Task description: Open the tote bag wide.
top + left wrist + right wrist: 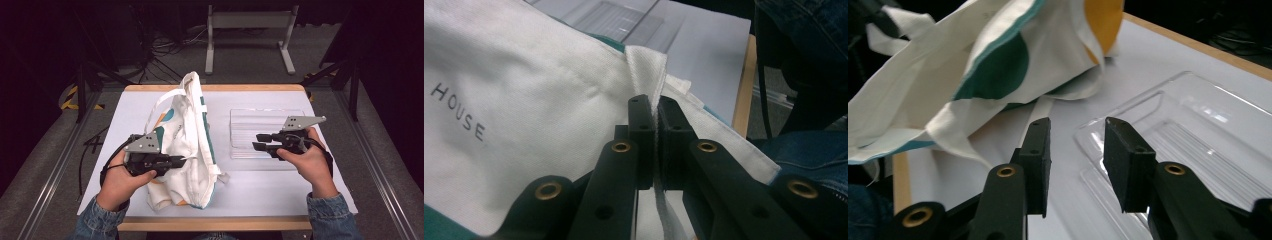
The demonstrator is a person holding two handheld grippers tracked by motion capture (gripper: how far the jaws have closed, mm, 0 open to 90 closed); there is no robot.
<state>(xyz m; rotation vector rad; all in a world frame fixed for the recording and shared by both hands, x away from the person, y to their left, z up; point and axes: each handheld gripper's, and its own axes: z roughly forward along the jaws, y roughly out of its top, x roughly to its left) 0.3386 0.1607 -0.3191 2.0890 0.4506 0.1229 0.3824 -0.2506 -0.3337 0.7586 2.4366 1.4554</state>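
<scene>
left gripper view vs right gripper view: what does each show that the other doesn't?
Left gripper view alone: the left gripper shut on a white strap of the tote bag, and the printed word HOUSE.
Right gripper view alone: the right gripper open with nothing between its fingers, and the bag's yellow patch.
Both: the bag, the clear plastic tray, the white table top.

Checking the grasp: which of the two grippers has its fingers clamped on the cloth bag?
The left gripper, pinching the white tote bag by a fabric edge; the right gripper has nothing between its parted fingers, above the clear tray.
</scene>
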